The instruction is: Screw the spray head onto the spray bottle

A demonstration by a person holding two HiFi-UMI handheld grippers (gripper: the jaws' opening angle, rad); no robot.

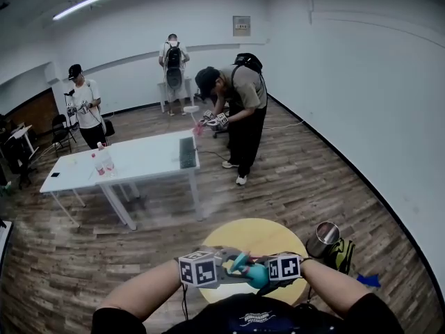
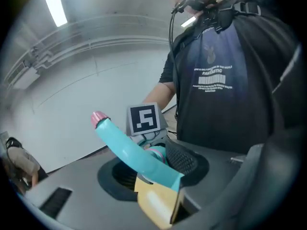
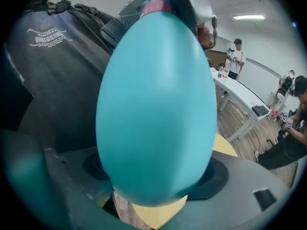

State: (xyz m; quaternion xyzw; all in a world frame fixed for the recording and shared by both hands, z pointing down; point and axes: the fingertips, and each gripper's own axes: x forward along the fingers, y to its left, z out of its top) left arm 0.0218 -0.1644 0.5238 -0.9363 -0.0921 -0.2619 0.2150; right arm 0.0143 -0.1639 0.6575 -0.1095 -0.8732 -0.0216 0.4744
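Our left tool (image 2: 154, 178) pinches the spray head (image 2: 128, 147) — our right tool (image 3: 153, 195) clamps the teal spray bottle (image 3: 156, 109) above the counter (image 1: 240, 234).

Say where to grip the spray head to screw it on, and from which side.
Grip the spray head low on its body, next to the pink collar, not on the long spout, which sticks off sideways. Come in end-on, facing the neck of the spray bottle, so a wrist roll probably turns it.
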